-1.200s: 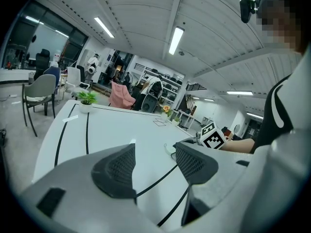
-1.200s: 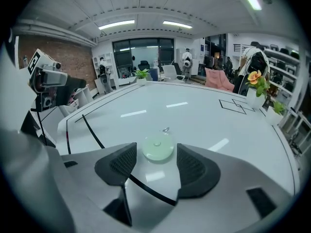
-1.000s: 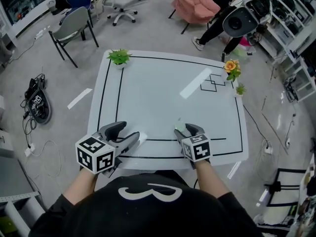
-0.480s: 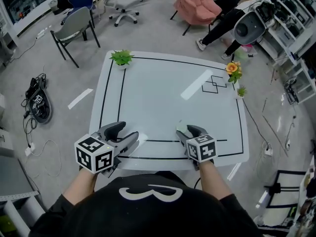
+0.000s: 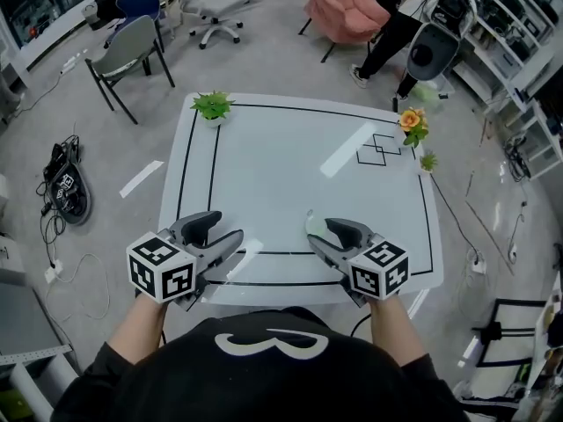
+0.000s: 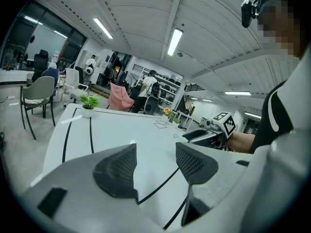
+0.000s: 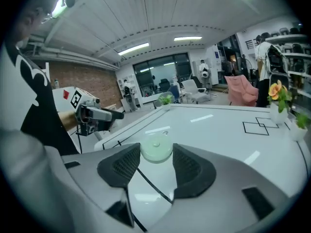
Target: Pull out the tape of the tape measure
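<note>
A pale green round tape measure (image 7: 156,150) sits between the tips of my right gripper (image 7: 156,153), and both pads touch its sides. In the head view it shows as a small green disc (image 5: 313,222) at the tip of the right gripper (image 5: 318,234), over the front part of the white table (image 5: 290,165). My left gripper (image 5: 230,234) hovers near the table's front left, jaws apart and empty; the left gripper view shows only bare table between its pads (image 6: 120,168). The two grippers point toward each other.
A green potted plant (image 5: 212,104) stands at the far left corner, an orange flower (image 5: 411,121) and a small green plant (image 5: 428,160) at the far right edge. Black lines frame the tabletop. Chairs (image 5: 132,47), floor cables (image 5: 66,183) and a person (image 5: 413,33) surround the table.
The right gripper has turned, its marker cube swinging right and nearer to me, with the green disc still at its tips. The left gripper has drifted slightly left.
</note>
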